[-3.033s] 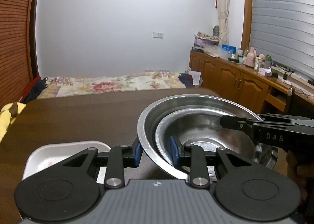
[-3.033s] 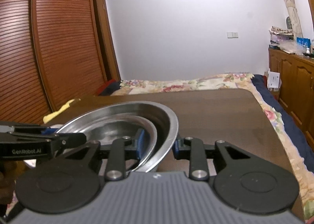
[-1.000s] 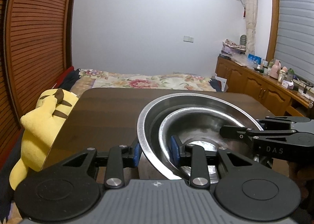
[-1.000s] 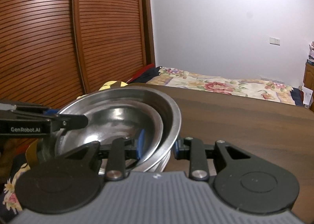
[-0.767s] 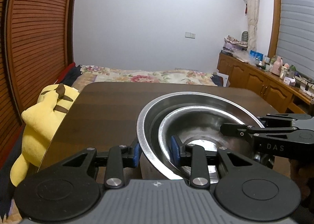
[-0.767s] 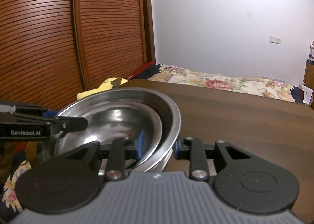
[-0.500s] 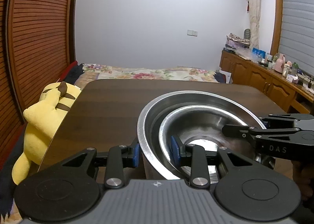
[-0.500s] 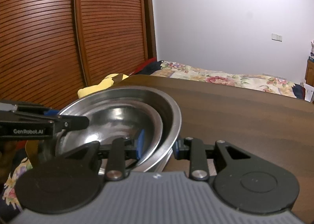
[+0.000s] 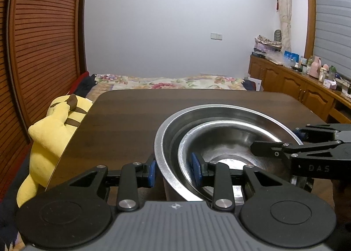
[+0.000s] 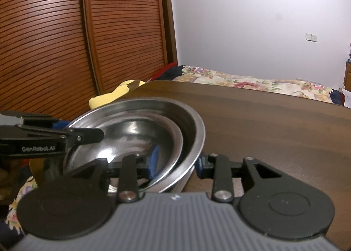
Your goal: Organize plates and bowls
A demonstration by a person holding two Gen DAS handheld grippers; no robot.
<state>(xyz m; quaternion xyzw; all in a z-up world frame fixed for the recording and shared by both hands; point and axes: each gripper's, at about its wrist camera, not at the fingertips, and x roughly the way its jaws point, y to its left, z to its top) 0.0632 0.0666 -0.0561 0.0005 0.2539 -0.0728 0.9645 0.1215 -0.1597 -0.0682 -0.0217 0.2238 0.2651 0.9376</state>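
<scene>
Two steel bowls sit nested on the dark wooden table (image 9: 136,114): a large bowl (image 9: 219,109) with a smaller bowl (image 9: 230,136) inside it. My left gripper (image 9: 173,170) is shut on their near left rims, one blue pad outside the large bowl and one inside the small one. In the right wrist view the large bowl (image 10: 175,108) and small bowl (image 10: 136,132) have their right rims between the jaws of my right gripper (image 10: 177,161). Those jaws are opening and the inner pad stands off the wall. The bowls appear to rest on the table.
A yellow plush toy (image 9: 54,132) leans against the table's left edge. A bed with a floral cover (image 9: 171,79) lies beyond the far edge. Wooden cabinets (image 9: 296,90) with bottles line the right wall, and slatted wooden doors (image 10: 54,42) the left.
Both grippers swung the nested bowls to the left; a white tray left the view and the plush toy came in. The right jaws have just spread apart off the rim.
</scene>
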